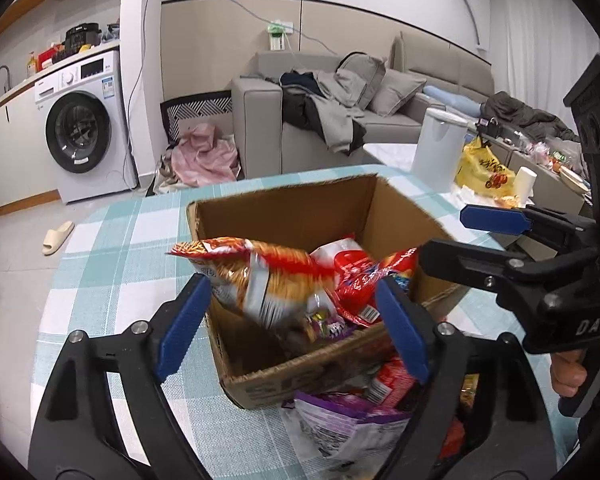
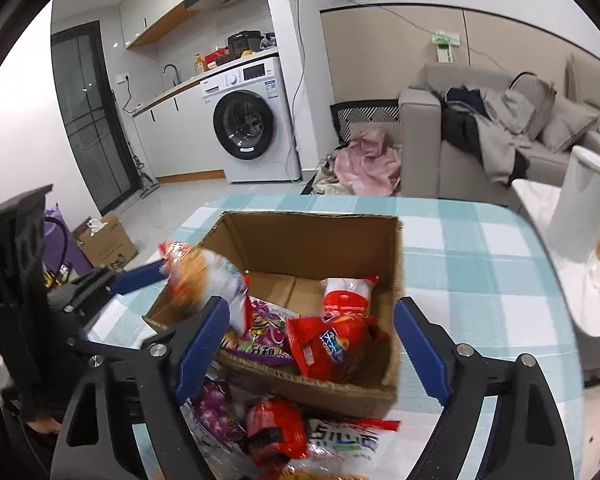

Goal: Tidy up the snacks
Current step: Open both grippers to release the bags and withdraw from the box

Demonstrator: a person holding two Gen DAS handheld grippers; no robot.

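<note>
Cardboard box (image 1: 300, 216) mid-desk (image 1: 112, 248), snacks piled inside | orange chip bag (image 1: 256, 276) blurry over its 9 o'clock rim, nothing pinching it | left gripper (image 1: 292, 320) spread wide | right gripper (image 2: 312, 348) also apart, empty | more packets (image 2: 276, 428) at 6 o'clock

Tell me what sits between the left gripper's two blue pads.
In the left wrist view, an orange snack bag, blurred, over the cardboard box; neither pad of the left gripper presses it.

Teal-and-white checks are covering the desk (image 1: 112, 248); brown cardboard box (image 1: 284, 216) is showing orange-red (image 1: 256, 276), red (image 2: 332, 344), purple packets (image 2: 264, 340).
</note>
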